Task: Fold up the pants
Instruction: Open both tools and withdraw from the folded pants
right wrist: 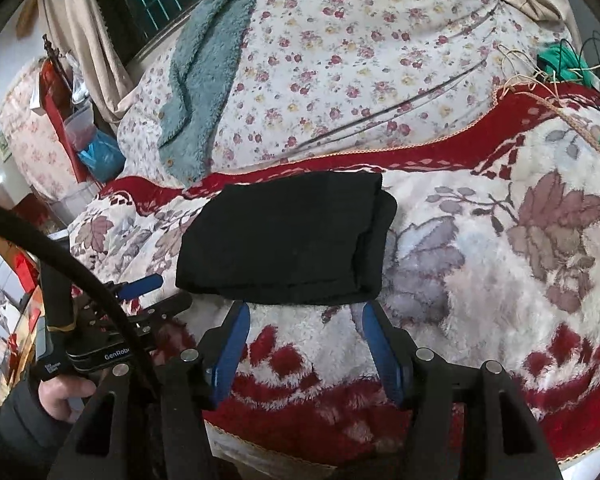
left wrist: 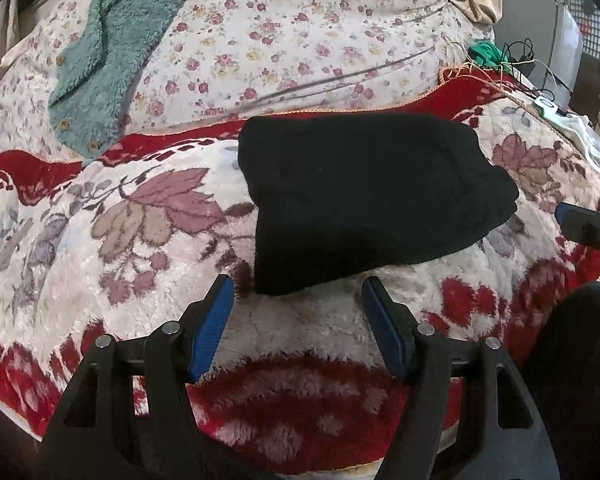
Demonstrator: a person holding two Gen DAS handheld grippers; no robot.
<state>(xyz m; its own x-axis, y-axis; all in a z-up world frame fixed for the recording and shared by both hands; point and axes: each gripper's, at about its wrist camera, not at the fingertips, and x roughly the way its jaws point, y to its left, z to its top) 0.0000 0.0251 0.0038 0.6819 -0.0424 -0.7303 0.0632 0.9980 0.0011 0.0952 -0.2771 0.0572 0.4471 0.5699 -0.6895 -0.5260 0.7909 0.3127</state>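
Note:
The black pants (left wrist: 372, 200) lie folded into a thick rectangular bundle on the plush red and white floral blanket (left wrist: 148, 240). My left gripper (left wrist: 298, 282) is open just short of the bundle's near left corner, with nothing between its blue pads. In the right wrist view the pants (right wrist: 288, 240) lie flat just past my right gripper (right wrist: 304, 308), which is open and empty at their near edge. The left gripper (right wrist: 140, 284) shows to the left of the bundle, held by a hand (right wrist: 60, 396). One right gripper finger (left wrist: 588, 228) pokes in at the right edge.
A teal fleece garment (left wrist: 112, 60) lies on the flowered quilt (left wrist: 300, 40) behind the blanket. Cables and a green bundle (left wrist: 488, 54) sit at the far right. The bed's front edge (right wrist: 260, 452) runs below the grippers. Clutter (right wrist: 80, 128) stands at the far left.

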